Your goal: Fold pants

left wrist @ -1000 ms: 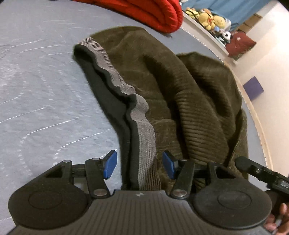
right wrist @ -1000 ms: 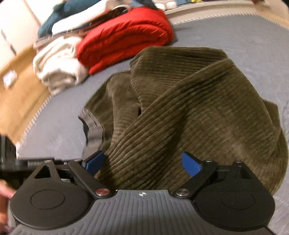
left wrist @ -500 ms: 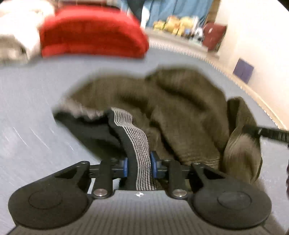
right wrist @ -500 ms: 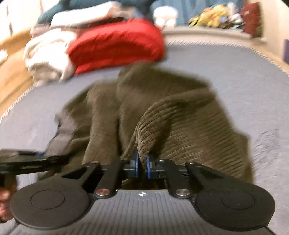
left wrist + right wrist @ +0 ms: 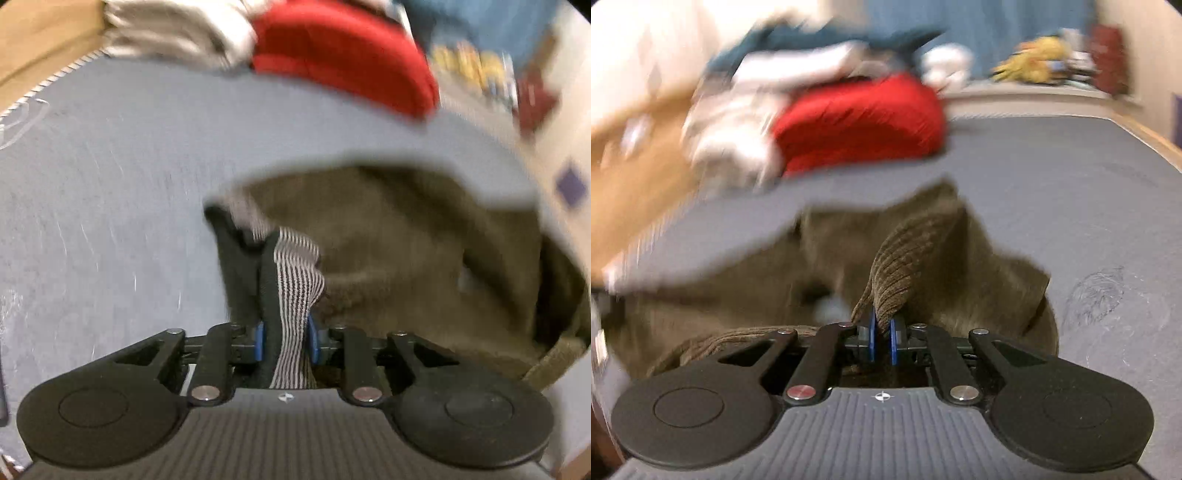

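The olive-brown ribbed corduroy pants [image 5: 923, 258] lie bunched on the grey quilted bed [image 5: 110, 184]; the left gripper [image 5: 285, 341] has just widened slightly — its jaws clamp the grey-striped elastic waistband [image 5: 295, 280]; the right gripper [image 5: 881, 341] pinches a corduroy fold (jaws nearly together).

Ribbed olive corduroy pants [image 5: 908, 251] with striped elastic waistband [image 5: 295, 280] on matt grey quilted mattress [image 5: 110, 184].

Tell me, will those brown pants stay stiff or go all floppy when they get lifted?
Probably floppy: the pants already sag in soft folds where the right gripper pinches them. The striped waistband, clamped in the left gripper, looks stretchy. The thick ribbed cloth likely grips well and won't slip.
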### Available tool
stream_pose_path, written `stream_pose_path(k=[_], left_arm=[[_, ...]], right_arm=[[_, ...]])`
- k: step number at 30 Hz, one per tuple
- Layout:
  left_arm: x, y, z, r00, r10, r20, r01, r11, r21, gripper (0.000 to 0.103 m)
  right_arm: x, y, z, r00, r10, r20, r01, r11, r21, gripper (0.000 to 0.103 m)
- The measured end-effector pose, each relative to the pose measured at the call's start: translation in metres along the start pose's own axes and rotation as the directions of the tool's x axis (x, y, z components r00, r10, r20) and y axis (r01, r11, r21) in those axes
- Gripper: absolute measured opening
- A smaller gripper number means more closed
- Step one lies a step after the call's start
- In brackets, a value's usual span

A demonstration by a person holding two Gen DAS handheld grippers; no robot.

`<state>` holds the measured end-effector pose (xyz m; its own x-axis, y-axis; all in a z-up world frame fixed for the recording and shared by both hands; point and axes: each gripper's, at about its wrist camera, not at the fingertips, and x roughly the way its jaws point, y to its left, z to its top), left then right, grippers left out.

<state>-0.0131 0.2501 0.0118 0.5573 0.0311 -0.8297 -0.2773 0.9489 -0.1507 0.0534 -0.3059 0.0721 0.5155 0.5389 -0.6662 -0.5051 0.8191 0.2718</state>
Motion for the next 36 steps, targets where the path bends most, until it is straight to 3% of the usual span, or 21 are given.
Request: stream_pose_path(k=[2, 3, 4, 5, 7, 10, 12, 13, 15, 20, 22, 23, 24, 25, 26, 28, 30, 32, 34, 36], left_arm=[[0.008, -0.004, -0.008, 0.998, 0.063, -0.033, -0.061, 0.996, 0.061, 0.031], [0.004, -0.006, -0.008, 0.995, 0.099, -0.009, -0.097, 0.991, 0.088, 0.04], [-0.001, -0.009, -0.006, 0.991, 0.129, 0.02, -0.131, 0.985, 0.11, 0.049], [-0.01, -0.013, -0.003, 0.986, 0.158, 0.063, -0.164, 0.979, 0.12, 0.066], [-0.031, -0.02, -0.002, 0.973, 0.175, 0.151, -0.195, 0.973, 0.123, 0.069], [-0.042, -0.043, 0.004, 0.973, 0.059, 0.222, -0.091, 0.986, 0.137, 0.069], [-0.036, -0.069, 0.003, 0.977, -0.066, 0.205, 0.03, 0.984, 0.175, 0.068], [-0.032, -0.084, 0.002, 0.974, -0.122, 0.189, 0.083, 0.976, 0.202, 0.068], [-0.019, -0.12, -0.005, 0.97, -0.203, 0.136, 0.158, 0.947, 0.281, 0.067], [0.011, -0.209, -0.03, 0.967, -0.256, 0.019, 0.213, 0.843, 0.494, 0.066], [0.024, -0.233, -0.039, 0.961, -0.274, -0.032, 0.248, 0.81, 0.531, 0.066], [0.032, -0.238, -0.05, 0.959, -0.275, -0.061, 0.263, 0.793, 0.549, 0.066], [0.039, -0.247, -0.056, 0.956, -0.279, -0.091, 0.279, 0.77, 0.574, 0.066], [0.045, -0.254, -0.065, 0.951, -0.286, -0.119, 0.297, 0.736, 0.608, 0.066], [0.049, -0.262, -0.076, 0.943, -0.294, -0.154, 0.321, 0.689, 0.65, 0.066], [0.055, -0.274, -0.099, 0.934, -0.297, -0.198, 0.343, 0.59, 0.731, 0.066], [0.059, -0.281, -0.118, 0.936, -0.283, -0.207, 0.332, 0.522, 0.786, 0.066], [0.058, -0.28, -0.124, 0.93, -0.295, -0.22, 0.346, 0.495, 0.797, 0.066], [0.051, -0.275, -0.119, 0.914, -0.33, -0.235, 0.38, 0.494, 0.782, 0.066], [0.038, -0.273, -0.113, 0.895, -0.365, -0.258, 0.419, 0.485, 0.768, 0.064]], right_arm=[[0.017, 0.005, -0.027, 0.988, 0.004, -0.153, -0.016, 0.997, -0.073, 0.008], [0.022, 0.005, -0.037, 0.981, -0.019, -0.192, -0.001, 0.995, -0.101, 0.01], [0.026, 0.001, -0.043, 0.977, -0.031, -0.21, 0.007, 0.994, -0.113, 0.012], [0.025, -0.005, -0.043, 0.978, -0.018, -0.207, -0.001, 0.996, -0.091, 0.015], [0.014, -0.018, -0.031, 0.988, 0.01, -0.156, -0.012, 1.0, -0.011, 0.02], [-0.007, -0.031, -0.005, 1.0, 0.01, -0.002, -0.009, 0.997, 0.074, 0.046], [-0.01, -0.037, 0.006, 0.998, -0.028, 0.062, 0.021, 0.993, 0.116, 0.064], [-0.005, -0.042, 0.013, 0.995, -0.058, 0.078, 0.046, 0.989, 0.138, 0.067], [0.012, -0.048, 0.023, 0.993, -0.09, 0.08, 0.075, 0.982, 0.174, 0.069], [0.081, -0.064, 0.044, 0.986, -0.165, 0.037, 0.146, 0.939, 0.313, 0.071], [0.096, -0.073, 0.045, 0.985, -0.168, 0.028, 0.144, 0.908, 0.394, 0.069], [0.101, -0.076, 0.045, 0.986, -0.167, 0.025, 0.141, 0.896, 0.422, 0.063], [0.105, -0.079, 0.044, 0.986, -0.168, 0.015, 0.143, 0.883, 0.447, 0.036], [0.106, -0.079, 0.043, 0.987, -0.161, 0.007, 0.139, 0.878, 0.457, 0.018], [0.102, -0.078, 0.041, 0.986, -0.165, 0.013, 0.14, 0.877, 0.459, 0.01], [0.086, -0.075, 0.04, 0.979, -0.198, 0.049, 0.16, 0.896, 0.415, 0.009], [0.059, -0.078, 0.038, 0.969, -0.227, 0.093, 0.172, 0.901, 0.398, 0.008], [0.024, -0.087, 0.031, 0.966, -0.225, 0.129, 0.152, 0.894, 0.421, 0.008], [-0.015, -0.09, 0.017, 0.964, -0.222, 0.146, 0.142, 0.896, 0.421, 0.008], [-0.048, -0.088, -0.004, 0.967, -0.235, 0.096, 0.182, 0.906, 0.382, 0.007]])
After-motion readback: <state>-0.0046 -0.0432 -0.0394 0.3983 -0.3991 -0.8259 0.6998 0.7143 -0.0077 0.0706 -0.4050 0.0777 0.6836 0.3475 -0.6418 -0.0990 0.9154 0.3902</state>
